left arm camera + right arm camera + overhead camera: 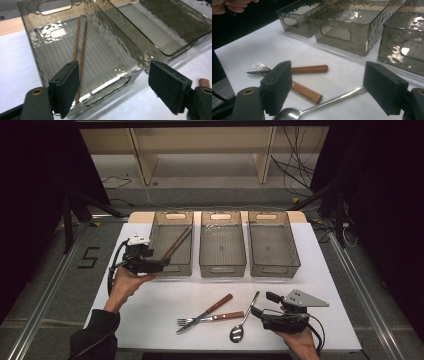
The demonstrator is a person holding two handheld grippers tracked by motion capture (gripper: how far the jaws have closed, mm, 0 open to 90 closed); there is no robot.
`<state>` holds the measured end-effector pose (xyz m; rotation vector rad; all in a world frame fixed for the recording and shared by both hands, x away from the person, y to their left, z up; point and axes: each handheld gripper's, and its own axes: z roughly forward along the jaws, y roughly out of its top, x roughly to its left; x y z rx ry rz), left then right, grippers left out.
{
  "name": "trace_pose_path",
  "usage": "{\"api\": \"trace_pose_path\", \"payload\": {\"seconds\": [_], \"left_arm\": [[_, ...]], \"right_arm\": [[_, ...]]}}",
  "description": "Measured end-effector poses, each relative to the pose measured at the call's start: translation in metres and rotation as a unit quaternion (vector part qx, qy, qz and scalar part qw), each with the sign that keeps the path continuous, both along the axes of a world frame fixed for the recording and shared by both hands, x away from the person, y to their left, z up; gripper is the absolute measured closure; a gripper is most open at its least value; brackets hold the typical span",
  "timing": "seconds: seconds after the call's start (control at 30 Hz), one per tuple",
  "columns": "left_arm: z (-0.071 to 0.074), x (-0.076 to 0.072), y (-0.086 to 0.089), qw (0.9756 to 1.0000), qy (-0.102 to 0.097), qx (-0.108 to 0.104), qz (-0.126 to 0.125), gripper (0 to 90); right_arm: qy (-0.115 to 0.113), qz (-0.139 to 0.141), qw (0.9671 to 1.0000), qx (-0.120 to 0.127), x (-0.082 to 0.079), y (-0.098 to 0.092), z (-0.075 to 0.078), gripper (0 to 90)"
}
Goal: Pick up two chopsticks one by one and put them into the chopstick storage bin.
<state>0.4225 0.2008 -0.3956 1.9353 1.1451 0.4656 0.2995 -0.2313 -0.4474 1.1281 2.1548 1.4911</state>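
- Three clear grey bins stand in a row at the far side of the white table (150,317): the left bin (172,219), the middle bin (222,265) and the right bin (273,265).
- Two brown chopsticks (176,244) lie slanted side by side inside the left bin, their near ends by its front wall.
- Three pieces of cutlery lie on the table's near part: one knife (205,313) and one fork (210,318), both wooden-handled and crossing each other, and one steel spoon (243,320) just to their right.
- The left gripper (159,265), held level in the person's left hand (126,282), sits at the left bin's near left corner; its jaws stand wide apart and hold nothing, with the chopsticks seen beyond them in its own view.
- The right gripper (259,304), in the right hand (299,343) at the table's near right edge, points leftward at the spoon; its jaws gape wide either side of the spoon's handle, gripping nothing.
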Motion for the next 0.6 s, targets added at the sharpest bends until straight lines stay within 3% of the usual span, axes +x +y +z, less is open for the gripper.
{"api": "trace_pose_path", "payload": {"seconds": [0.13,0.37,0.6], "left_arm": [[-0.003,-0.005,-0.001,0.9999,-0.002,-0.006,-0.008,22.4],[-0.008,-0.02,-0.001,0.9989,-0.016,-0.037,-0.023,19.3],[-0.023,-0.037,-0.001,0.9979,-0.024,-0.049,-0.036,18.5]], "right_arm": [[0.001,-0.004,1.0,-0.005,0.004,0.0,0.0,24.2],[0.007,-0.008,0.9998,-0.019,0.017,0.003,-0.001,25.4],[0.018,-0.01,0.9992,-0.033,0.028,0.005,-0.004,28.9]]}}
